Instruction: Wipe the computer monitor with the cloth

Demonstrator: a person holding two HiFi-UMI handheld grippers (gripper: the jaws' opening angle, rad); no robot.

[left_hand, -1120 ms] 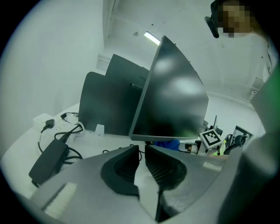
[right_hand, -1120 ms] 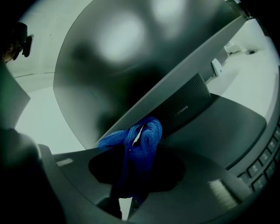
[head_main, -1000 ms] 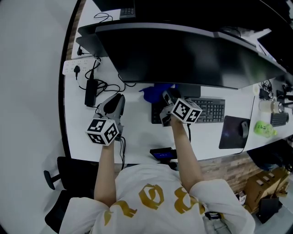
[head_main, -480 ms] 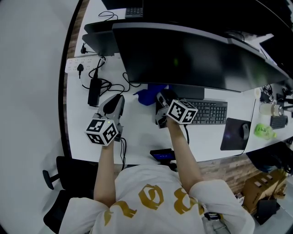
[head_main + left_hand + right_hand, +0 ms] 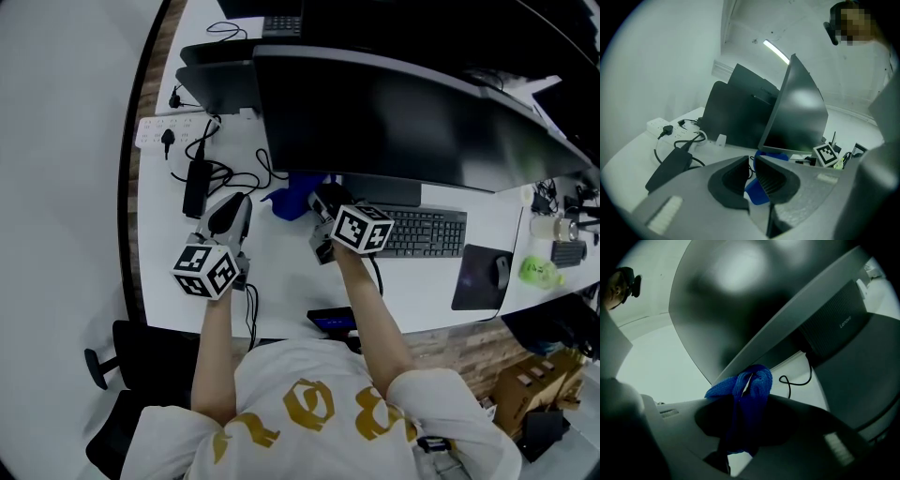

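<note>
Blue cloth (image 5: 745, 394) pinched in right tongs (image 5: 317, 204) below monitor (image 5: 394, 112) — left tongs (image 5: 752, 161) closed (empty); keyboard (image 5: 427, 232) beside.

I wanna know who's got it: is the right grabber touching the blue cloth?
Touching. The right gripper view shows the blue cloth pinched between the jaws of the right gripper, with its folds bunching up above them.

- A white short-sleeved shirt (image 5: 309, 412) with gold print across it is worn.
- The left gripper (image 5: 228, 208) and right gripper (image 5: 319, 202) are made of grey moulded shells.
- A white cube with black square markers is mounted on each: left cube (image 5: 204, 270), right cube (image 5: 361, 228).
- Dark ribbed pads (image 5: 771, 180) are set inside the left jaws.
- A black cable (image 5: 251, 314) is hung below the left cube.
</note>
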